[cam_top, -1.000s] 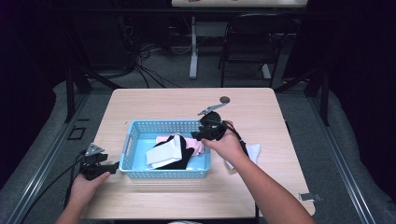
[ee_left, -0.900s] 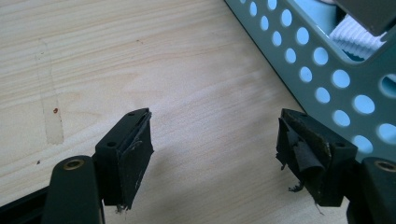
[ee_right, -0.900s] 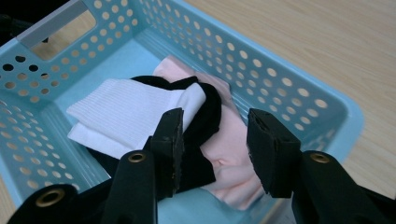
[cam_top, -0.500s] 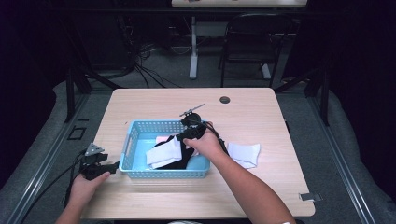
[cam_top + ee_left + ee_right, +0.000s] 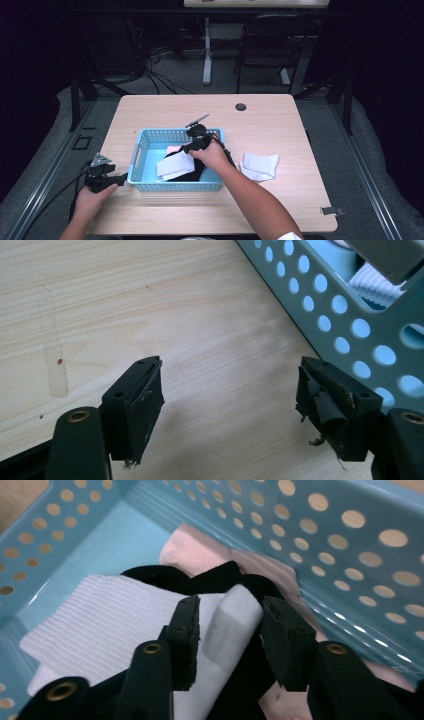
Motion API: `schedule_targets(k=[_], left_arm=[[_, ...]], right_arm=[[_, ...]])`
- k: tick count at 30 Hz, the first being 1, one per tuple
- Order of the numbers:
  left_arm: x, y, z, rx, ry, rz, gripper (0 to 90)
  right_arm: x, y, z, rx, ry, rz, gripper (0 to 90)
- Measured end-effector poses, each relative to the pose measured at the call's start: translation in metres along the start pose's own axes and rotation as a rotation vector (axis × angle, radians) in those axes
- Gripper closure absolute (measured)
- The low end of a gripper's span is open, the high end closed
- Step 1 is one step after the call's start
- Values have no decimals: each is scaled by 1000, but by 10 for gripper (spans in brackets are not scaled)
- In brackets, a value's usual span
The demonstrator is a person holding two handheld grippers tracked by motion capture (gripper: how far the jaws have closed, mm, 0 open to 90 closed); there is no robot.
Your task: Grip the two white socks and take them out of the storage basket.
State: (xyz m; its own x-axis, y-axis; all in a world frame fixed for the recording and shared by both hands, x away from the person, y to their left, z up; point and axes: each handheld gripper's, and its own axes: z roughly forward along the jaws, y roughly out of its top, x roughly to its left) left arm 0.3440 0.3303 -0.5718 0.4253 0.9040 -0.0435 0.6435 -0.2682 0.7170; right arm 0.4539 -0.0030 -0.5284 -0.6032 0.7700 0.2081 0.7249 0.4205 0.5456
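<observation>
The right gripper, fingers closing around the white sock (lying crosswise in the basket).

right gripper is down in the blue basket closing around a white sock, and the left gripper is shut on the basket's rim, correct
Not the left part. The left gripper is open over bare table beside the blue basket, as the left gripper view shows. The right gripper is in the basket, jaws just closing around the white sock.
</observation>
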Motion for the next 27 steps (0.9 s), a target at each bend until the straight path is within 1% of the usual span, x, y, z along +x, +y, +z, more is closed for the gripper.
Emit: schedule_targets(k=[1, 2, 3, 4, 5, 6, 7, 8, 9, 10, 12, 14, 15, 20, 23, 24, 27], left_arm=[[0, 0, 0, 1, 0, 1, 265], [0, 0, 0, 2, -1, 1, 265], [0, 0, 0, 2, -1, 2, 265], [0, 0, 0, 2, 0, 1, 265], [0, 0, 0, 2, 0, 1, 264], [0, 0, 0, 0, 0, 0, 265], [0, 0, 0, 2, 0, 0, 265], [0, 0, 0, 2, 0, 1, 265], [0, 0, 0, 1, 0, 0, 265], [0, 0, 0, 0, 0, 0, 265], [0, 0, 0, 1, 0, 0, 265], [0, 0, 0, 2, 0, 0, 265], [0, 0, 0, 2, 0, 1, 265], [0, 0, 0, 3, 1, 0, 265], [0, 0, 0, 4, 1, 2, 265], [0, 0, 0, 4, 1, 2, 265], [0, 0, 0, 4, 2, 1, 265]], right_arm=[[0, 0, 0, 9, -13, -16, 670], [1, 1, 0, 13, -13, -22, 705], [1, 0, 0, 4, -6, -23, 744], [2, 0, 1, -2, -11, -18, 781], [2, 1, -1, 26, -15, -40, 803], [2, 1, -2, 22, -12, -36, 818], [3, 1, -2, 16, -11, -35, 826], [3, 1, -3, 25, -13, -51, 832], [3, 1, -4, 21, -12, -54, 836], [4, 1, -5, 5, -8, -48, 838], [6, 1, -8, -7, 0, -54, 842], [7, 2, -13, -16, 11, -68, 844], [9, 2, -15, -35, 18, -65, 844], [15, 2, -32, -75, 47, -104, 847], [21, 3, -43, -105, 68, -114, 848], [22, 5, -49, -108, 71, -128, 849], [29, 8, -64, -137, 86, -157, 849]])
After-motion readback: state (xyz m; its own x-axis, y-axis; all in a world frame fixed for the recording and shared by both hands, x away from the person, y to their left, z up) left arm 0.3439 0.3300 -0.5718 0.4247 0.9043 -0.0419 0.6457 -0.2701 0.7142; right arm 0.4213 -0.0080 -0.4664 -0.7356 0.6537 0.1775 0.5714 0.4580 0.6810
